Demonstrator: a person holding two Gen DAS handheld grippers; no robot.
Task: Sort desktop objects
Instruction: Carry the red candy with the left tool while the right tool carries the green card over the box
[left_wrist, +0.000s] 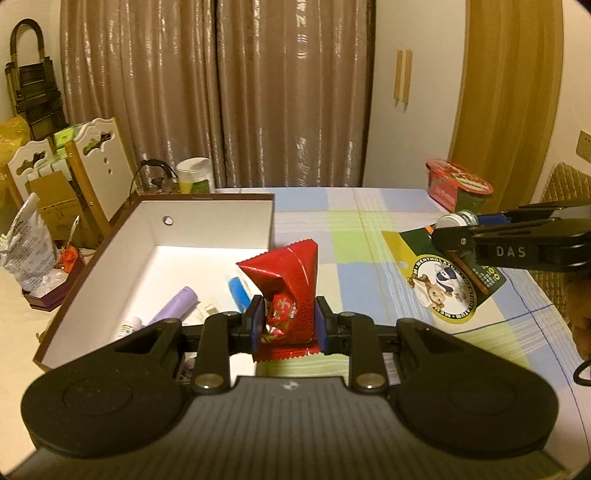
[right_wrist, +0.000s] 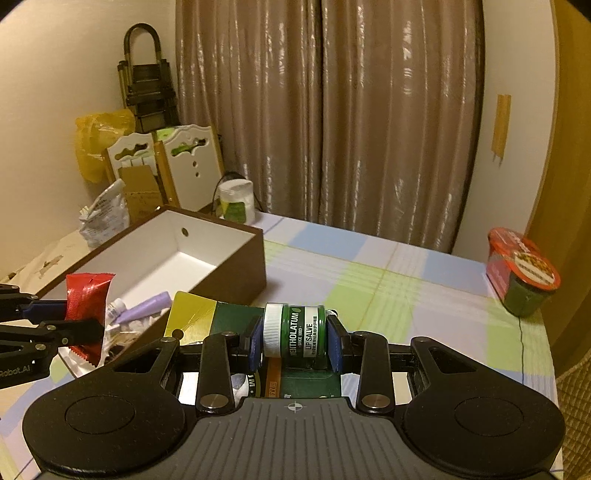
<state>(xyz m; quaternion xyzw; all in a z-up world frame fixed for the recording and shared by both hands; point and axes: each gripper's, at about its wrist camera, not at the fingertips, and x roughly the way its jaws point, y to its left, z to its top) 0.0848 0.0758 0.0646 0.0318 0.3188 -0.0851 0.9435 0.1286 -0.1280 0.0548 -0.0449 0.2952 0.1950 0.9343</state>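
My left gripper (left_wrist: 289, 325) is shut on a red snack packet (left_wrist: 286, 291), held upright above the table just right of the brown box (left_wrist: 207, 201). The same packet (right_wrist: 86, 306) shows in the right wrist view at the box's near corner. My right gripper (right_wrist: 295, 343) is shut on a green lip salve jar (right_wrist: 295, 334) with a white lid, lying sideways between the pads. The jar sits on its green and yellow backing card (right_wrist: 207, 314), which hangs with it. From the left, the right gripper (left_wrist: 476, 230) and card (left_wrist: 443, 280) float over the tablecloth.
The white-lined box (right_wrist: 221, 266) holds a purple tube (left_wrist: 173, 306), a blue item (left_wrist: 239, 293) and small bottles. A red-lidded cup (right_wrist: 521, 273) stands at the table's far right corner. Chairs (left_wrist: 99, 173), a kettle and a white jar (left_wrist: 194, 175) lie beyond the box.
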